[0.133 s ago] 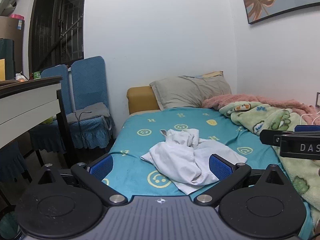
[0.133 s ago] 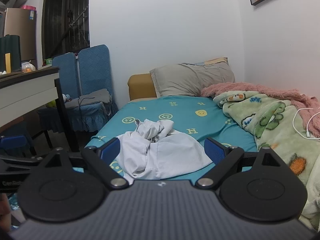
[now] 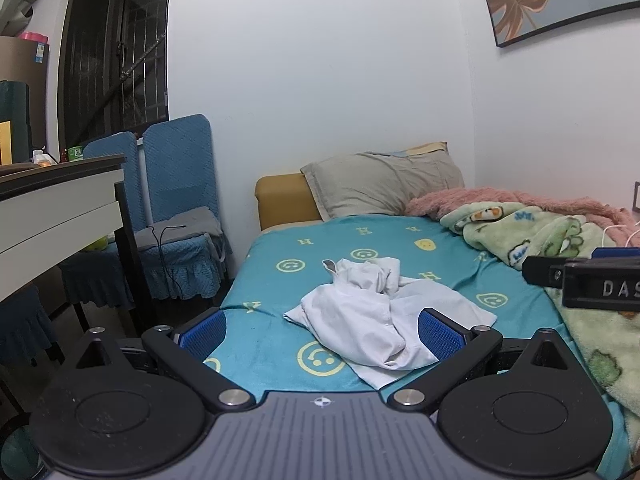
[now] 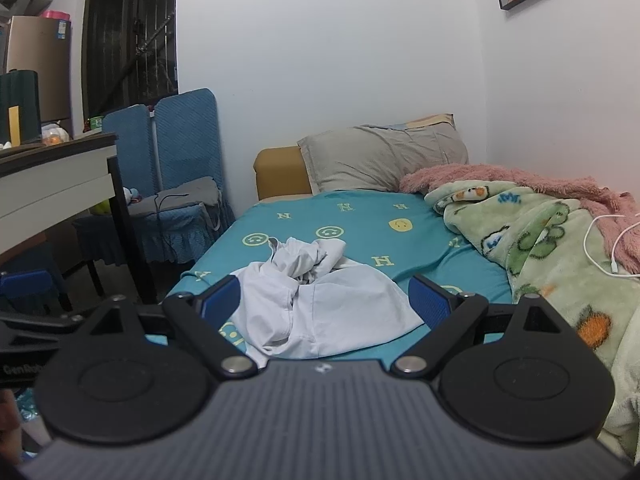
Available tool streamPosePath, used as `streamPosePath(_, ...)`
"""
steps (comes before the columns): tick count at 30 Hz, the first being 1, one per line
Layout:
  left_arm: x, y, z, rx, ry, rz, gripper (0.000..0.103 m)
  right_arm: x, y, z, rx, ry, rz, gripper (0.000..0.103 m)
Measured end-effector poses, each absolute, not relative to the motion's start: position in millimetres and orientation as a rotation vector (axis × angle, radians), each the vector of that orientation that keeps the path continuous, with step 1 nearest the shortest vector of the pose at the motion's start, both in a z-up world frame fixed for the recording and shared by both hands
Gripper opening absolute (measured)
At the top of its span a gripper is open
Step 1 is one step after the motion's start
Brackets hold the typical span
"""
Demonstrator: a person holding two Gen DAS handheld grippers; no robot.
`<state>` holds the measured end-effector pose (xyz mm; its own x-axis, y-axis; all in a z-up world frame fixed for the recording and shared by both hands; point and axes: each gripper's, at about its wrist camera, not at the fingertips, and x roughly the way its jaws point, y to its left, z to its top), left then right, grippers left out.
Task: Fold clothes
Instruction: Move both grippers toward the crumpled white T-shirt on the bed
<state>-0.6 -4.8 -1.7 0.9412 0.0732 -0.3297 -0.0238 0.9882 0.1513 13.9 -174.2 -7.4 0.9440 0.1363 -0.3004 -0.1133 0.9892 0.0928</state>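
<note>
A crumpled white garment (image 3: pixel 372 316) lies in a heap on the teal smiley-print bed sheet (image 3: pixel 360 240), near the bed's front edge. It also shows in the right wrist view (image 4: pixel 320 304). My left gripper (image 3: pixel 320 332) is open and empty, held above the bed's front edge, short of the garment. My right gripper (image 4: pixel 326 302) is open and empty, also hovering in front of the garment. Part of the right gripper's body (image 3: pixel 592 280) shows at the right edge of the left wrist view.
A grey pillow (image 3: pixel 380 184) lies at the head of the bed. A green cartoon blanket (image 4: pixel 540 240) and a pink fuzzy blanket (image 4: pixel 520 180) cover the bed's right side, with a white cable (image 4: pixel 608 244) on top. Blue-covered chairs (image 3: pixel 172 208) and a desk (image 3: pixel 60 208) stand left.
</note>
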Motion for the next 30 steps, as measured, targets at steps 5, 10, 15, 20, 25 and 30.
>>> streamPosePath(5, -2.6, -1.0, 2.5, 0.112, 0.331, 0.056, 0.103, 8.7, -173.0, -3.9, 0.106, 0.287, 0.123, 0.092)
streamPosePath(10, -9.6, 0.1, 12.6, 0.063, 0.347, 0.082, 0.103, 1.7, -181.6, 5.6, 0.123, 0.281, 0.101, 0.092)
streamPosePath(15, -16.3, -3.6, 36.9, 0.008, 0.362, 0.145, 0.103, -6.4, -189.1, 28.0, 0.168, 0.277, 0.089, 0.092)
streamPosePath(20, -30.2, -10.3, 63.2, -0.037, 0.345, 0.193, 0.103, -14.2, -213.3, 41.1, 0.231, 0.265, 0.077, 0.092)
streamPosePath(25, -38.9, -29.7, 62.5, 0.016, 0.344, 0.177, 0.103, -15.6, -221.6, 38.9, 0.253, 0.269, 0.066, 0.092)
streamPosePath(30, -41.5, -28.9, 43.8, 0.052, 0.378, 0.171, 0.103, -19.5, -213.8, 43.5, 0.262, 0.260, 0.113, 0.092)
